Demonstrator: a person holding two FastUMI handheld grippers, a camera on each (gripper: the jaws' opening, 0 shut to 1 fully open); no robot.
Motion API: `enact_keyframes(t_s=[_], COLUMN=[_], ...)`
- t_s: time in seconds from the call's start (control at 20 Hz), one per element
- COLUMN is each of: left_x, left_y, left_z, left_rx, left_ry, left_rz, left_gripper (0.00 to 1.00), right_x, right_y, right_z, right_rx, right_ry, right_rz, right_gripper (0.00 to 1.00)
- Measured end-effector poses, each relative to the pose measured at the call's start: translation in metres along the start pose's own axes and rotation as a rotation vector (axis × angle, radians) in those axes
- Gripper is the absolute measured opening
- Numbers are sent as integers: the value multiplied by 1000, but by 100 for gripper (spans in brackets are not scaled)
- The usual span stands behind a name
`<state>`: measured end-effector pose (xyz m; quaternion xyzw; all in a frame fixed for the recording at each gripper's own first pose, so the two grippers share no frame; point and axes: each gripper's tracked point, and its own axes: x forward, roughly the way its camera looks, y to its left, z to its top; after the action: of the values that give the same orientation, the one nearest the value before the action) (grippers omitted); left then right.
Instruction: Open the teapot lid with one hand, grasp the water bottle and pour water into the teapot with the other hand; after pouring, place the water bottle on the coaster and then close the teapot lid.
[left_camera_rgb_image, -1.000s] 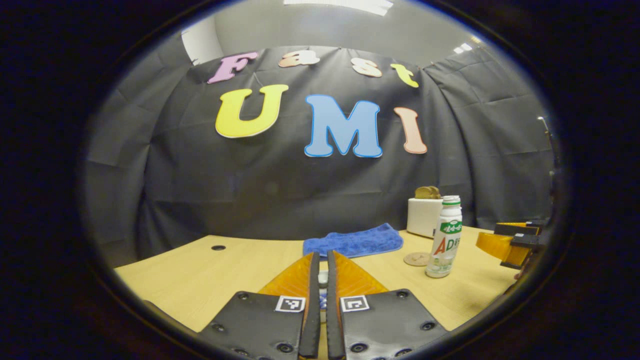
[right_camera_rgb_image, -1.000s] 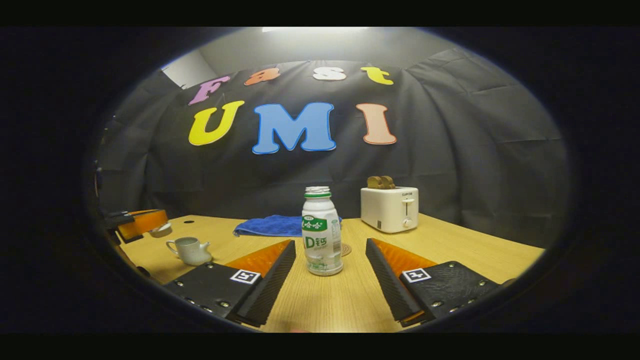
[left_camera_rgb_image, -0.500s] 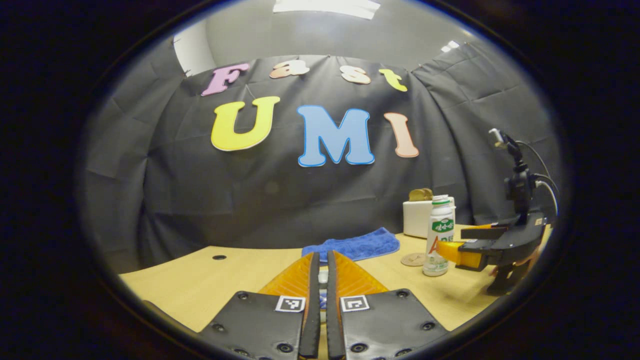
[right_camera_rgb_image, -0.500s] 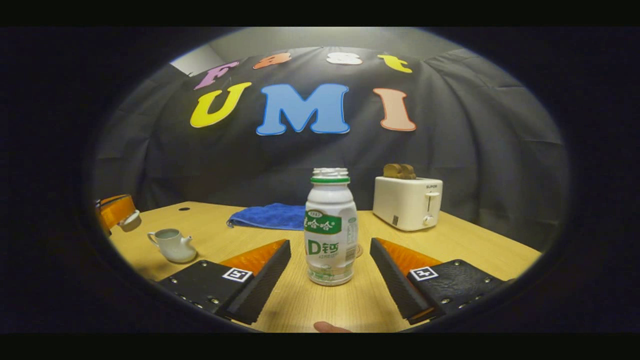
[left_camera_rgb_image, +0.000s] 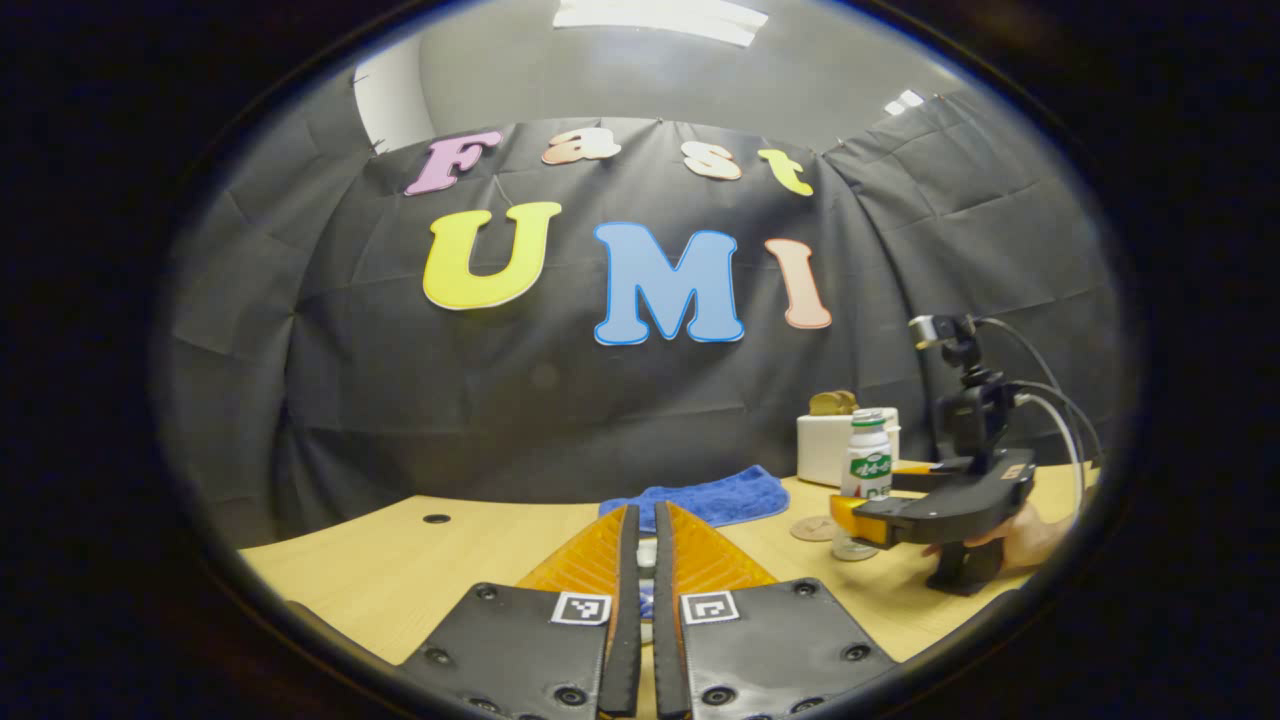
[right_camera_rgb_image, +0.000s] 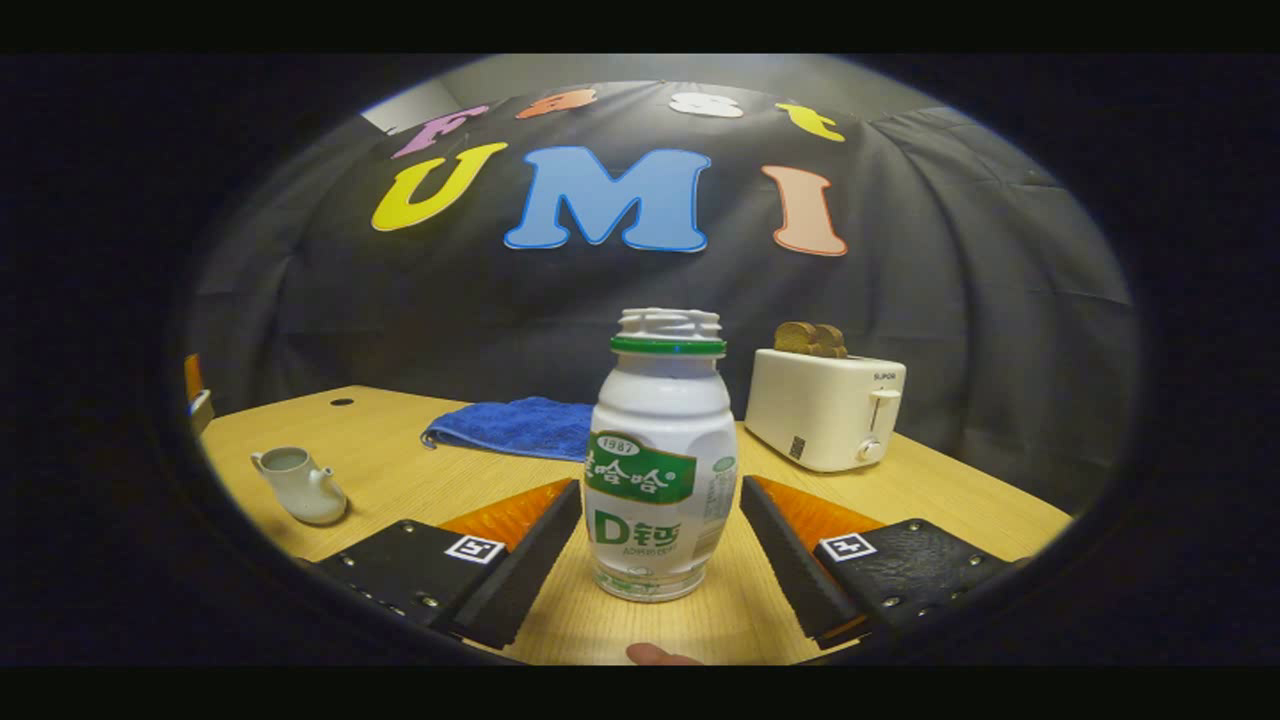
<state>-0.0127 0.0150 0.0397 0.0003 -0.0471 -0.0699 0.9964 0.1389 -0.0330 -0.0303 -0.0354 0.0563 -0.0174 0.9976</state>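
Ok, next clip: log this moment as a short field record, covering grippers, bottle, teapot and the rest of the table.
right gripper: open, fingers either side of the water bottle, not touching
water bottle: upright on the table, in front of the coaster
left gripper: shut on a small pale item, likely the lid
teapot: lid off, on the table
also on the table: blue cloth, toaster

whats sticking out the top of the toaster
Brown toast pokes out of the toaster slots. How deep it goes is hidden inside the body.
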Motion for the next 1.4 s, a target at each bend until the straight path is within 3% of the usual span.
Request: enact_keyframes(t_s=[0.3,0.35,0.5,0.8,0.85,1.2,1.25,1.4], left_x=[-65,-76,-101,-125,-126,-126,-126,-128], left_y=[-8,-10,-8,-10,-10,-23,-26,-26], left_z=[3,2,2,-9,-10,-18,-17,-17], left_rx=[-43,-53,-87,-124,-124,-103,-110,-116], left_ry=[9,12,13,20,19,25,24,25], left_rz=[-68,-76,-82,-101,-104,-132,-137,-131], left_gripper=[15,16,13,16,12,12,16,12], right_x=[9,14,8,-7,-9,-18,-18,-17], right_y=[-5,-5,-5,13,16,56,58,67], right_z=[9,6,10,19,21,17,17,20], right_rx=[-3,-5,-75,-167,-193,-411,-452,-561], right_ry=[-40,-41,-51,-58,-62,-53,-57,-72], right_rz=[-24,-24,-29,-3,-1,50,47,44], right_gripper=[98,76,72,73,73,73,72,73])
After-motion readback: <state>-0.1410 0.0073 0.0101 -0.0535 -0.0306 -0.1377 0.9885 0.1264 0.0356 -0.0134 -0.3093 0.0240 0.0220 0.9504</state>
